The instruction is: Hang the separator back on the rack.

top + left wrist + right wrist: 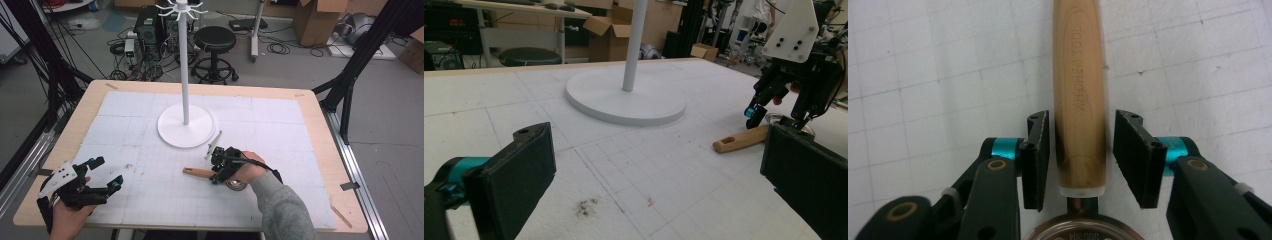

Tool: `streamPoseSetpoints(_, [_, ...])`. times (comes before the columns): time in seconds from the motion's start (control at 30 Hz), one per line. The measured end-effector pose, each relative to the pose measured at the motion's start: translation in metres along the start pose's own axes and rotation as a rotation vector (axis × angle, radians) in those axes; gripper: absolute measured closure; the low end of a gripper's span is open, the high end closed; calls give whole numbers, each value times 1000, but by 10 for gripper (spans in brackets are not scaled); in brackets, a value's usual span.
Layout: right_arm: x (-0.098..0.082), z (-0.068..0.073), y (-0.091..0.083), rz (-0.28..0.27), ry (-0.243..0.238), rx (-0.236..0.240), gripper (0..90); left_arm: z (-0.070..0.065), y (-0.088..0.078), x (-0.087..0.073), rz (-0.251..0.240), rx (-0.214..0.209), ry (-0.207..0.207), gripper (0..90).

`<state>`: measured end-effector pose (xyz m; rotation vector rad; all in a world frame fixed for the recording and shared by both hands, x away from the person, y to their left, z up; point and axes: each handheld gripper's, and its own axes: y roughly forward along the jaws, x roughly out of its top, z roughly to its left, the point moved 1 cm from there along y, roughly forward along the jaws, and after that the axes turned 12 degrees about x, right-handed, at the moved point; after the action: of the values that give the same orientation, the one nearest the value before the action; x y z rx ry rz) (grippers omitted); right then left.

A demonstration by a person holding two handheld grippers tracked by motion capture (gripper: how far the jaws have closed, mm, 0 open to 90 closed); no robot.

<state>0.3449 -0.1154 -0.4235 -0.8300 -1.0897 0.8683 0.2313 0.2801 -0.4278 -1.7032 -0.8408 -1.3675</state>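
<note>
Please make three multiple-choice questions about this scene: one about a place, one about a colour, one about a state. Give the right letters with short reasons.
1. Where does the white round-based stand rest?
A. on the floor
B. on the white foam board, beyond both grippers
C. on the black stool

2. What colour is the handle of the wooden-handled metal kitchen tool?
A. light brown
B. red
C. black

3. How do the jaws of the right gripper stand?
A. clamped shut with nothing between them
B. around the handle, gaps on both sides
C. far from the handle

Answers:
1 B, the base sits on the board in the high view.
2 A, the right gripper view shows pale wood.
3 B, both pads flank the handle without touching.
</note>
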Motion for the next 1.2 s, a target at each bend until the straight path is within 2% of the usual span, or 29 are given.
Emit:
streamPoseSetpoints(0.27, [0, 1, 0, 7, 0, -20, 634, 0, 0, 0, 0, 2, -3, 18])
streamPoseSetpoints(0.8, [-2, 3, 0, 11, 9, -14, 649, 1, -1, 0, 4, 2, 0, 18])
streamPoseSetpoints(1.2, [-2, 6, 1, 23, 1, -37, 677, 0, -1, 0, 2, 1, -4, 18])
